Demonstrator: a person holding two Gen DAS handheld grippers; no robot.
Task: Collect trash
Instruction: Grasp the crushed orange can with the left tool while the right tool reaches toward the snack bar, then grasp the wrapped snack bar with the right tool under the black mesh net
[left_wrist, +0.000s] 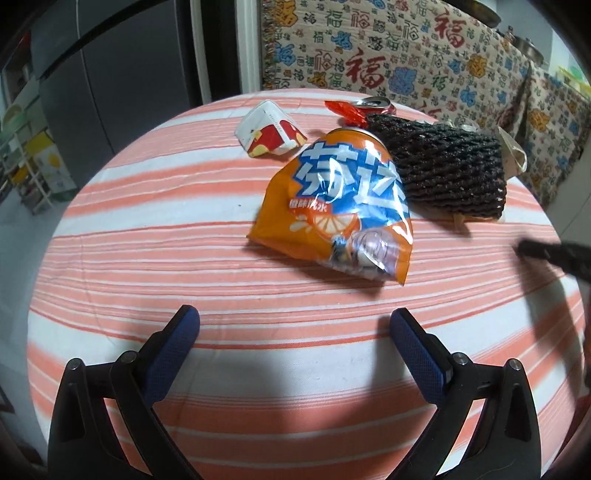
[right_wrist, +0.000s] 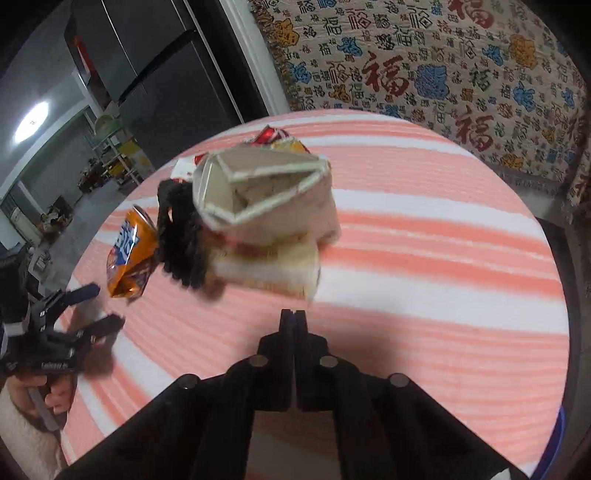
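Observation:
A crushed orange soda can (left_wrist: 334, 205) lies mid-table, in front of my left gripper (left_wrist: 294, 325), which is open and empty above the cloth. Behind the can lie black foam netting (left_wrist: 443, 166), a red-and-white carton (left_wrist: 269, 134), a red wrapper (left_wrist: 345, 110) and a red can (left_wrist: 376, 104). In the right wrist view my right gripper (right_wrist: 293, 317) is shut and empty, just short of a torn white carton (right_wrist: 266, 195) on a pale bag (right_wrist: 273, 266). The netting (right_wrist: 181, 240), orange can (right_wrist: 129, 254) and left gripper (right_wrist: 99, 306) show to the left.
The round table has a pink-and-white striped cloth (left_wrist: 184, 258). A sofa with a patterned cover (left_wrist: 406, 55) stands behind it. A grey refrigerator (left_wrist: 122, 74) and shelves (left_wrist: 29, 155) are at the left. The right gripper's tip (left_wrist: 546, 254) enters at the right edge.

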